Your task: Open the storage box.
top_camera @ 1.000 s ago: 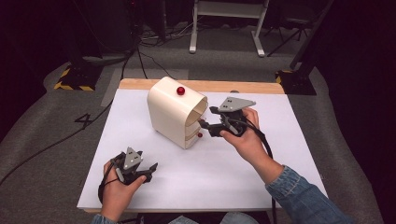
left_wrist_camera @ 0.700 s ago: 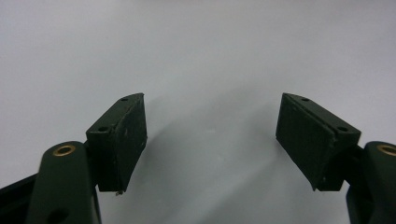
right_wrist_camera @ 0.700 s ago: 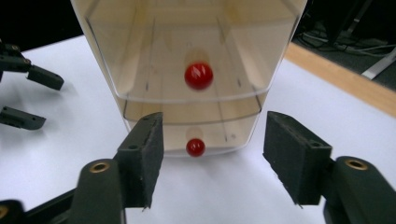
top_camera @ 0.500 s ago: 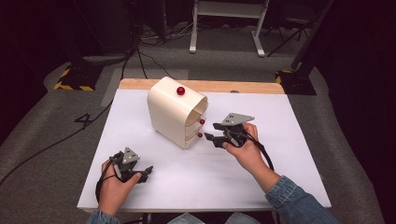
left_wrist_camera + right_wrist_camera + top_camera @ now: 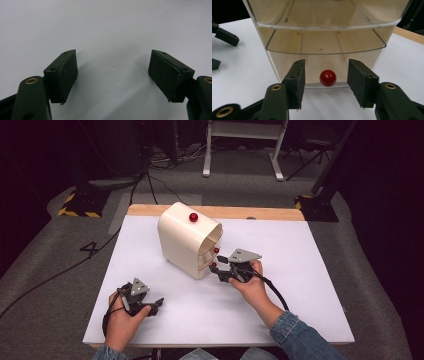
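At the front of the cream drawer cabinet [image 5: 190, 240], which stood near the far-left middle of the white table [image 5: 310, 270], you had your right gripper [image 5: 325, 83] lined up on the red knob [image 5: 328, 78] of the lowest drawer [image 5: 325, 70]. Jaws stood apart, one either side of the knob, not yet touching it; the knob sat between them with a gap on each side. In the high view the same right gripper [image 5: 223, 268] sat just beside the cabinet's bottom corner, level with the lowest knob [image 5: 213, 264]. All three clear drawers looked pushed home, so judged from this, no pull was made yet: approach done, closing on the knob and drawing the drawer out left to do. Another red knob [image 5: 193, 217] sat on the cabinet's top, untouched. Your left gripper [image 5: 144, 304] rested near the table's front-left edge, well apart from the cabinet; in its own view its jaws gaped wide over bare table, holding nothing [image 5: 112, 75].
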`<state>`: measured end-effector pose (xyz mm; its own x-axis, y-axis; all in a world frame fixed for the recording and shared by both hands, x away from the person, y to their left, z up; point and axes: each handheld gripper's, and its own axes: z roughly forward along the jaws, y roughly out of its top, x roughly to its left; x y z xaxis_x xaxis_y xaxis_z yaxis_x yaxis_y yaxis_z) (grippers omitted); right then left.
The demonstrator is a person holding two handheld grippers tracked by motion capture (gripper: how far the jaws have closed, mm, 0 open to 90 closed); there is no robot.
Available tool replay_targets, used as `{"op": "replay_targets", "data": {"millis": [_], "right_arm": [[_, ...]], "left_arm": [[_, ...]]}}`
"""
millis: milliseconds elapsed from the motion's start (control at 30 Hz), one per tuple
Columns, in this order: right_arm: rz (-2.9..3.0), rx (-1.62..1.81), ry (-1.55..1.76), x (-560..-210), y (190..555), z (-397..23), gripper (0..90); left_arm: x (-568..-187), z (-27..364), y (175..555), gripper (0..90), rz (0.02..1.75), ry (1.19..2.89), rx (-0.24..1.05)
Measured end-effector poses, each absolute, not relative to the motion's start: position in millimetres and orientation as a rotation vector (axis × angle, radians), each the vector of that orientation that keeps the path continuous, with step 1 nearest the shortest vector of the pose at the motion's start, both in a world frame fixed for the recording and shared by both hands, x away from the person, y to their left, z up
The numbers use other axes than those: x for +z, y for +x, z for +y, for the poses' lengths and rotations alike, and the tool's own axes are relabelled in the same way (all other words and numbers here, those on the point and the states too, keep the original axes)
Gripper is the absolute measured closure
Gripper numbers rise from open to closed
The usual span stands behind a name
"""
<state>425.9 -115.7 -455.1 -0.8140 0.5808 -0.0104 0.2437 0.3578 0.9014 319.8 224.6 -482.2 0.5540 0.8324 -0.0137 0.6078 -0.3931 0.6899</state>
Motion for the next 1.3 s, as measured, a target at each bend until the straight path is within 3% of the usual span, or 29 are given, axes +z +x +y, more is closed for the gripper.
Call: {"op": "replay_targets", "data": {"millis": [167,267,367,900,1300], "right_arm": [[2.280,1.478,0.717,-467,425,-117,56.7],[2.281,1.490,0.703,-472,426,-119,68.1],[2.269,1.498,0.704,-474,427,-121,74.1],[2.292,1.467,0.697,-468,422,-128,74.2],[2.308,1.432,0.707,-459,395,-162,74.1]], "left_arm": [[-482,225,320,23.7,1.153,2.136,0.443],[-482,225,320,23.7,1.153,2.137,0.444],[-482,224,320,23.7,1.154,2.136,0.443],[-482,224,320,23.7,1.155,2.136,0.441],[-482,224,320,23.5,1.155,2.134,0.439]]}}
